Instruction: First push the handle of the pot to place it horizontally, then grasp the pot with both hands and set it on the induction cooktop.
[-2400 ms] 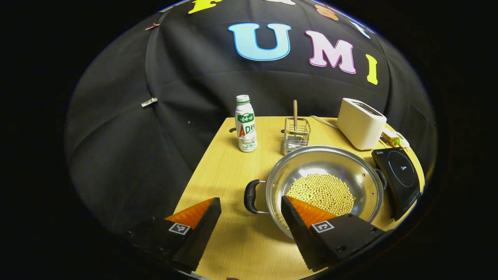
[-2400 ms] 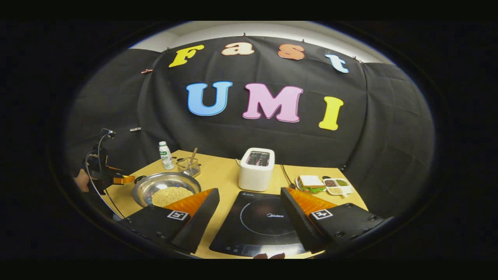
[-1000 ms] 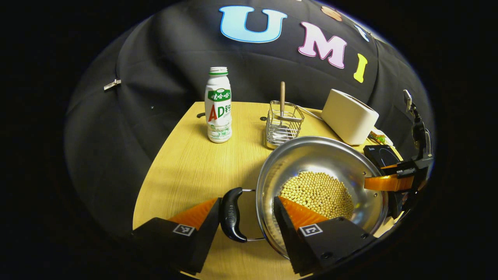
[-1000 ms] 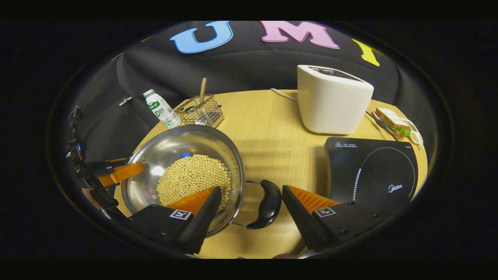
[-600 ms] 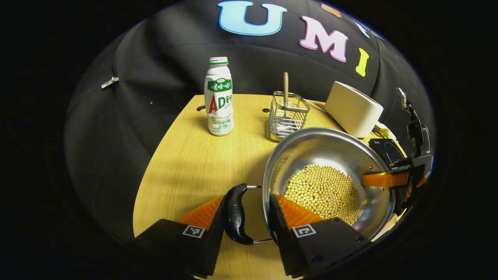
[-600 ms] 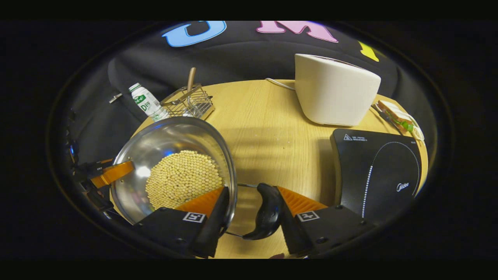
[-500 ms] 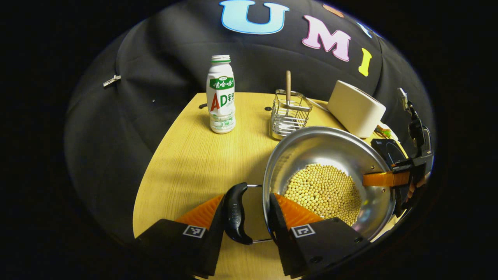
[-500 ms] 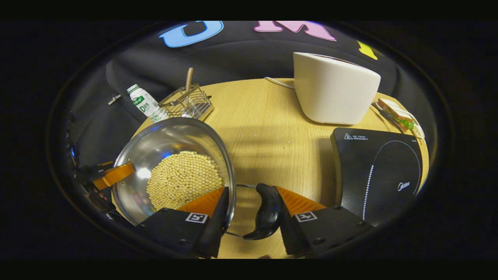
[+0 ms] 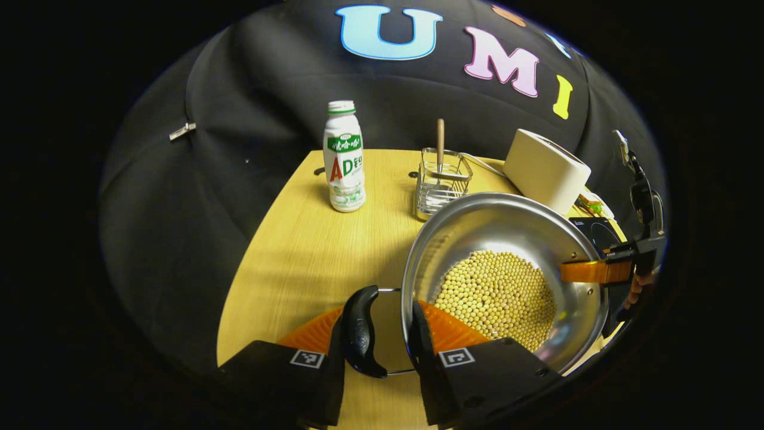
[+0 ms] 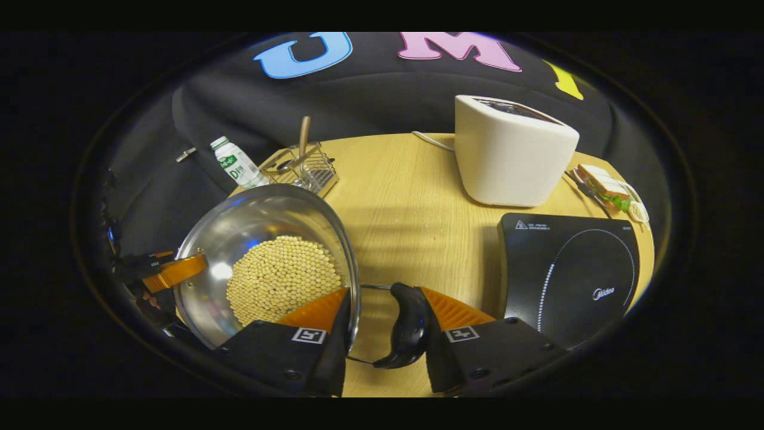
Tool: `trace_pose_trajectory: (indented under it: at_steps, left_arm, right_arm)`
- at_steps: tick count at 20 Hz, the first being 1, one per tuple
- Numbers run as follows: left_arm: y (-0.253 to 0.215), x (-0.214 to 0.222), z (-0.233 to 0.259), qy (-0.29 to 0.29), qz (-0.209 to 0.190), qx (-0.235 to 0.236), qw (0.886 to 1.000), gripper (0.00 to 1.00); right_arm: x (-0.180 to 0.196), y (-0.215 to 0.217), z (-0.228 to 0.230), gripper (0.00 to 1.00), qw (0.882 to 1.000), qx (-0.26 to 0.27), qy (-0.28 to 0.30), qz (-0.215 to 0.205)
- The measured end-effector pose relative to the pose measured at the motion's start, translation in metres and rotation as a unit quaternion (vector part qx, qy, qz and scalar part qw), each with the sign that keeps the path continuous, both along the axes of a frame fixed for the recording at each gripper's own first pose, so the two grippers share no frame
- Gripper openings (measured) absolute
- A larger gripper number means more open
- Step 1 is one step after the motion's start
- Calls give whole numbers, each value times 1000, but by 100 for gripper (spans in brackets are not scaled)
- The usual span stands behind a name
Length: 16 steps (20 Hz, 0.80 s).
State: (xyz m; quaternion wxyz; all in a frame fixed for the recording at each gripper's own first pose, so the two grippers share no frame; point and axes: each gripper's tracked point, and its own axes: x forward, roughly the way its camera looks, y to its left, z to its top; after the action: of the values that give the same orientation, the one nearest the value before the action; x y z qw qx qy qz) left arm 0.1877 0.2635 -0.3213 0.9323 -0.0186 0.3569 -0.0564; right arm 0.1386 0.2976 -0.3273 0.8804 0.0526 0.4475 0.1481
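Note:
A steel pot (image 9: 477, 233) holding soybeans (image 9: 498, 295) stands on the wooden table (image 9: 298, 251). My left gripper (image 9: 376, 341) is shut across the pot's near black handle (image 9: 360, 337), one finger outside the handle and the other inside the rim. In the right gripper view, my right gripper (image 10: 382, 327) clamps the opposite handle (image 10: 409, 327) and the rim of the pot (image 10: 262, 230) in the same way. The black induction cooktop (image 10: 567, 280) lies just right of that handle. Across the pot, each view shows the other gripper (image 9: 597, 272) (image 10: 173, 272).
A white toaster (image 10: 510, 152) stands behind the cooktop, with a plate of sandwich (image 10: 609, 188) to its right. A white drink bottle (image 9: 344, 156) and a wire basket (image 9: 441, 179) holding a wooden-handled utensil stand behind the pot. A hand (image 9: 635, 292) holds the far gripper.
Both grippers came in from open beside the pot and narrowed until each clamps a handle and the rim. Over the last half second both views shifted slightly.

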Motion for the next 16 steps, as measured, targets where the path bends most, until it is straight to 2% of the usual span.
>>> trace_pose_trajectory:
  at_steps: [1, 7, 16]
  left_arm:
    - [1, -5, 11, 2, 2, -1, 1000, 55]
    - [-58, -32, 44, 18, -8, -7, 1000, 55]
    - [-158, -43, 71, 15, -29, -26, 999, 55]
  right_arm:
    - [-2, -5, 8, 57, 1000, 2, 1, -1]
    - [-27, -67, 41, 57, 1000, -3, 15, -11]
    - [-33, -171, 68, 57, 999, -12, -4, -32]
